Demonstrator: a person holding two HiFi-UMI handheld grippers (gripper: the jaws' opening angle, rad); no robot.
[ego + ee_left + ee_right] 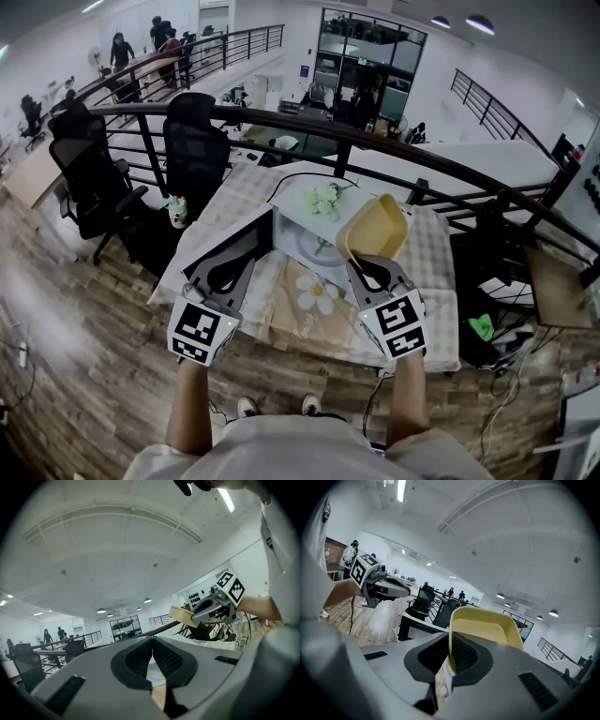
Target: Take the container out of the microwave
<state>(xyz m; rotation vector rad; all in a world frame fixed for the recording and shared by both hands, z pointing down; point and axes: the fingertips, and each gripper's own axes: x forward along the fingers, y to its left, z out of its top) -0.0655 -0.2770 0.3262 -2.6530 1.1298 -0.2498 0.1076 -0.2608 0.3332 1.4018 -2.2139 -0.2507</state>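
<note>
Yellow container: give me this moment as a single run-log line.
right gripper: shut on yellow container wall | container: held up over table | left gripper: shut, empty

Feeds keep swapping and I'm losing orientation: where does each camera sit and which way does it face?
Head view: on the person's head, facing steeply down at the table; both forearms, left gripper and right gripper show.
Left gripper view: on the left gripper, aimed along its shut jaws, tilted up at the ceiling.
Right gripper view: on the right gripper, along jaws clamping the yellow container.
Shared: each gripper view shows the other gripper; all three show the container.
</note>
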